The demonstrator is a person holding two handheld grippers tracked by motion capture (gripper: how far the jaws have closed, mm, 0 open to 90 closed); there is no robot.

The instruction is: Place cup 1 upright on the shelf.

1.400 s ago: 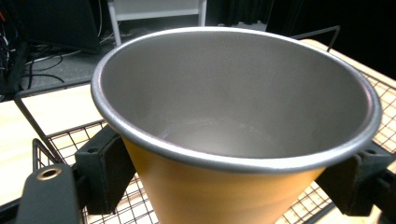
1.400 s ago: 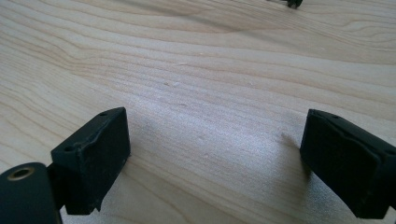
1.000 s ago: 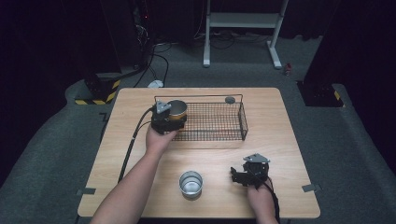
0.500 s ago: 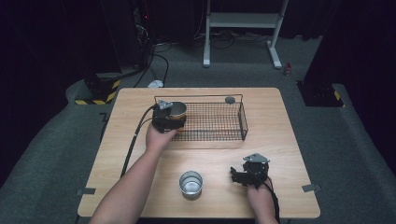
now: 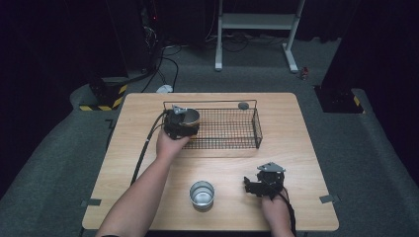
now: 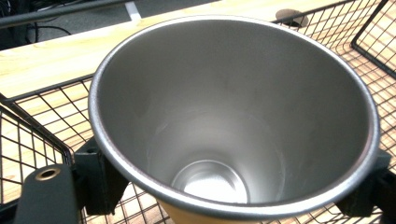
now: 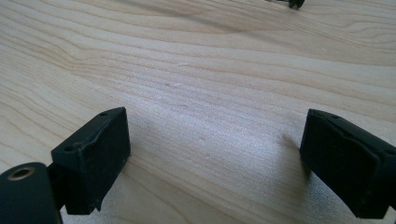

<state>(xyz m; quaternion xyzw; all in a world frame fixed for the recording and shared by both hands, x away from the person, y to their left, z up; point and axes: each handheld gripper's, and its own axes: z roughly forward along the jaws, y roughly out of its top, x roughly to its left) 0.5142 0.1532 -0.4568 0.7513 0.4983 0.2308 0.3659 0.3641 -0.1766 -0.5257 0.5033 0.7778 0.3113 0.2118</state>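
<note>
The left claw point(image 5: 184, 120) is clamping a steel cup point(image 6: 233, 116) over the wire basket's point(image 5: 232, 129) left end. The right claw point(image 7: 215, 163) is resting on the counter point(image 5: 138, 128), jaws apart around nothing. No readable writing is showing.

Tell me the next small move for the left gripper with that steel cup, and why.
Probably lower the cup to the floor of the wire basket, then open. The left gripper clamps it by both sides at the basket's left end, mesh showing underneath; whether it already rests there I cannot tell.
</note>
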